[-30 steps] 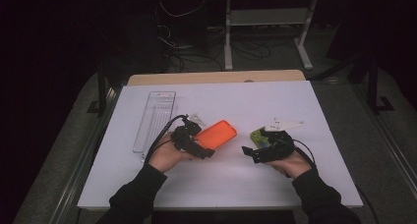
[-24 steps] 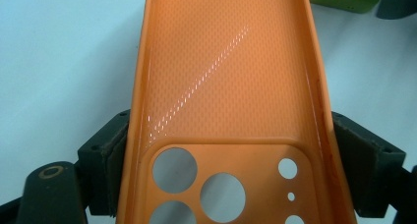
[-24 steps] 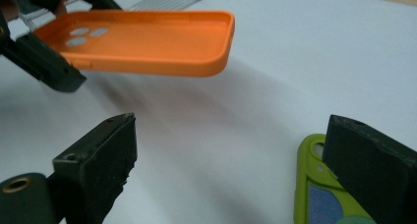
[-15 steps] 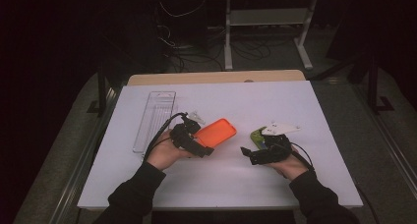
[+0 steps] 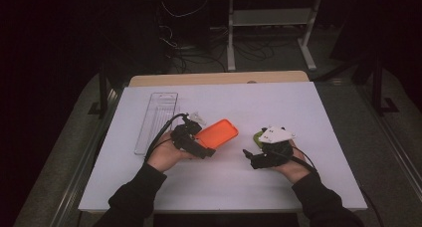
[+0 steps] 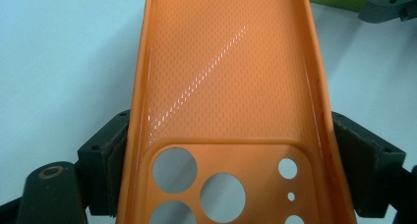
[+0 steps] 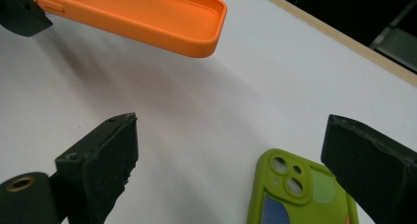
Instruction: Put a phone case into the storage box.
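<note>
Orange phone case (image 5: 217,134) is the piece you have in hand, but start with the biggest thing: the white worktop (image 5: 298,107) spreads under everything, with a strip of bare wood along its far edge. On its left part lies a long clear plastic tray (image 5: 157,120), flat and well apart from your right hand. Next in size comes the orange phone case itself, held off the worktop's surface at about the middle, hollow side up, its camera-hole end towards you and its free end slanting away to the right. Your left claw (image 6: 231,160) is clamped across the width of that case near the camera holes, one pad pressed to each long side wall, so the jaws stand wide yet are firmly closed on it. Your right claw (image 7: 231,150) hovers low over the worktop to the right of the case, jaws spread wide with nothing between the pads. Just under and beside its right jaw lies a green phone case (image 7: 300,194), flat, camera cut-outs showing, not touched by either pad. Near your left hand, a small clear scrap (image 5: 197,118) rests beside the tray.
</note>
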The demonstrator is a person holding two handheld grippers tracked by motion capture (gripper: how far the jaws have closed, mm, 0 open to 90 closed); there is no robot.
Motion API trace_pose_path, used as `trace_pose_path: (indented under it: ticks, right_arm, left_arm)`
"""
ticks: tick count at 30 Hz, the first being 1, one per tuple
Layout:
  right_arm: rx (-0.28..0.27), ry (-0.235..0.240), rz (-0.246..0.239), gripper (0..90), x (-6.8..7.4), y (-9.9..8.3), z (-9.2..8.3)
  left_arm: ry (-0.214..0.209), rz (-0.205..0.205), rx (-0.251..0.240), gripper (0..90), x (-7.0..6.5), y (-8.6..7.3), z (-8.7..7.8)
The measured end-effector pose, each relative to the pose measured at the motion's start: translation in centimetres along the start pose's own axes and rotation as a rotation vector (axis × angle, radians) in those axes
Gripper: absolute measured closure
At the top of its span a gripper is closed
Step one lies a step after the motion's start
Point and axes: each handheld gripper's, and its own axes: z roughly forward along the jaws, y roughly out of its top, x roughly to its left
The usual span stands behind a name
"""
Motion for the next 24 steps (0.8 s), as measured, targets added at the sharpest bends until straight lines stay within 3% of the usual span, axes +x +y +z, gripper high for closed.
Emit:
trace_pose_path:
  ticks: [6, 7, 11, 13, 18, 24]
  right_arm:
    - [0.004, -0.018, -0.028, 3.9, 0.3, 0.1, 0.0]
    - [0.002, -0.032, -0.064, 3.3, 0.4, 0.1, 0.0]
    - [0.003, -0.044, -0.094, 2.5, 0.6, 0.2, 0.1]
    - [0.002, -0.064, -0.138, 1.8, 0.7, 0.1, 0.1]
    - [0.009, -0.092, -0.182, 1.5, 0.9, 0.1, 0.2]
    - [0.026, -0.136, -0.271, 1.1, 1.5, 0.0, 0.4]
  left_arm:
    - [-0.002, 0.015, 0.002, 15.6, 0.0, 0.0, 0.1]
    - [-0.004, 0.013, 0.003, 15.6, 0.0, 0.0, 0.1]
    - [-0.003, 0.025, 0.005, 15.6, 0.0, 0.0, 0.1]
    - [0.001, 0.031, 0.005, 15.6, 0.0, 0.0, 0.1]
    - [0.003, 0.025, 0.006, 15.6, -0.1, 0.0, 0.1]
    - [0.006, 0.031, -0.006, 15.6, -0.1, 0.0, 0.2]
